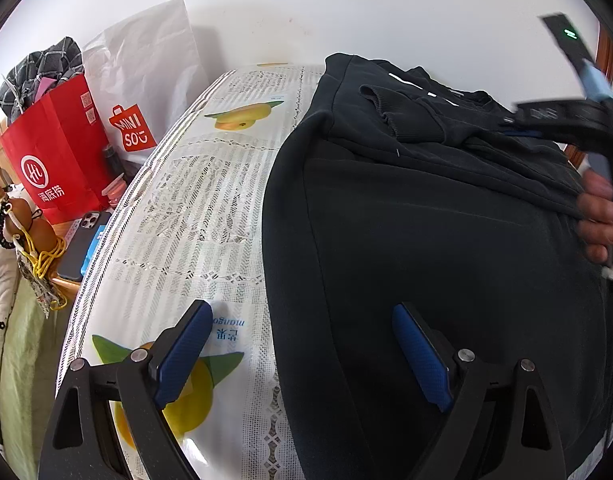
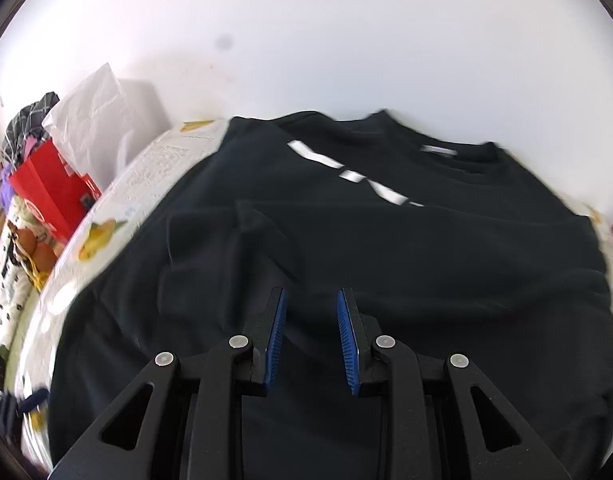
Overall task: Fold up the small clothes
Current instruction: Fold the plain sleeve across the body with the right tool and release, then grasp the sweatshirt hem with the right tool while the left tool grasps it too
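A black sweatshirt (image 1: pixel 426 220) with white lettering lies spread on the table, one sleeve with its ribbed cuff (image 1: pixel 390 108) folded across the chest. My left gripper (image 1: pixel 302 316) is open and empty, low over the sweatshirt's left edge. The right gripper shows in the left wrist view (image 1: pixel 510 120), held by a hand above the sweatshirt's far right side. In the right wrist view the right gripper (image 2: pixel 310 300) hovers over the sweatshirt (image 2: pixel 386 264) with its jaws part open and nothing between them; the image is blurred.
The table carries a white lace cloth with mango prints (image 1: pixel 194 216). Left of it stand a red paper bag (image 1: pixel 54 160), a white Miniso bag (image 1: pixel 146 92), a phone (image 1: pixel 82 244) and small clutter. A white wall lies behind.
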{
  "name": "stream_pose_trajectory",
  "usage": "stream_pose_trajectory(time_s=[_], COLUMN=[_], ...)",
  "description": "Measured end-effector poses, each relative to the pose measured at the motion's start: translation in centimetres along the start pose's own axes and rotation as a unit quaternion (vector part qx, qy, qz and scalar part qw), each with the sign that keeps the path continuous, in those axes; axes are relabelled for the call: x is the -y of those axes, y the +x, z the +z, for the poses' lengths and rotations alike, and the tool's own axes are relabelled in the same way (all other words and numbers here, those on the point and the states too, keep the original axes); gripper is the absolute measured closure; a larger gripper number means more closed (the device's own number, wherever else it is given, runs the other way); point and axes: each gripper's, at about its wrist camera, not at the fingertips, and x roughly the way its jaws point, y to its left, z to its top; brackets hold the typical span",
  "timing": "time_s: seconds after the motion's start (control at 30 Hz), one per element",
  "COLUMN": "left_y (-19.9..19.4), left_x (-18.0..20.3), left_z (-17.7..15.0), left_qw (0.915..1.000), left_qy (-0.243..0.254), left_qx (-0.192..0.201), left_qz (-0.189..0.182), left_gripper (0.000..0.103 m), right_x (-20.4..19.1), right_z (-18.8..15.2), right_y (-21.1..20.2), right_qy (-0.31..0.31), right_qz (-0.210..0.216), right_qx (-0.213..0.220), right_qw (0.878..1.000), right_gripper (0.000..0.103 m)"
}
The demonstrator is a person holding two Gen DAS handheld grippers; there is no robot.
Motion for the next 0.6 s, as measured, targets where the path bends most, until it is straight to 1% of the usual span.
stream_pose_trajectory(time_s=[0.1, 0.2, 0.27, 0.33, 0.4, 0.47, 0.6], left_y=[0.0, 0.0, 0.0, 0.1, 0.1, 0.1, -0.1], left_x=[0.0, 0.0, 0.0, 0.0, 0.0, -0.2, -0.4], left_z=[0.0, 0.0, 0.0, 0.0, 0.0, 0.0, 0.0], left_qw=[1.0000, 1.0000, 1.0000, 1.0000, 1.0000, 1.0000, 0.9997], left_qy=[0.000, 0.000, 0.000, -0.001, -0.001, -0.003, 0.008], left_qx=[0.000, 0.000, 0.000, -0.002, -0.004, -0.004, -0.013], left_qz=[0.000, 0.000, 0.000, 0.002, 0.003, 0.000, -0.017], left_gripper=[0.012, 0.012, 0.012, 0.005, 0.003, 0.003, 0.004], right_x=[2.7, 6.4, 9.3, 11.9, 15.1, 18.0, 22.0], right_z=[-2.2, -5.0, -7.2, -9.4, -12.3, -15.7, -21.0], right_y=[-3.4, -6.7, -8.8, -10.5, -12.1, -13.6, -15.4], right_qy=[0.000, 0.014, 0.029, 0.047, 0.082, 0.122, 0.173], right_qz=[-0.020, -0.070, -0.093, -0.105, -0.124, -0.150, -0.167], right_qx=[0.012, 0.024, 0.023, 0.013, 0.003, -0.004, -0.021], right_qw=[1.000, 0.997, 0.995, 0.993, 0.989, 0.981, 0.970], right_gripper=[0.076, 0.071, 0.065, 0.063, 0.062, 0.062, 0.062])
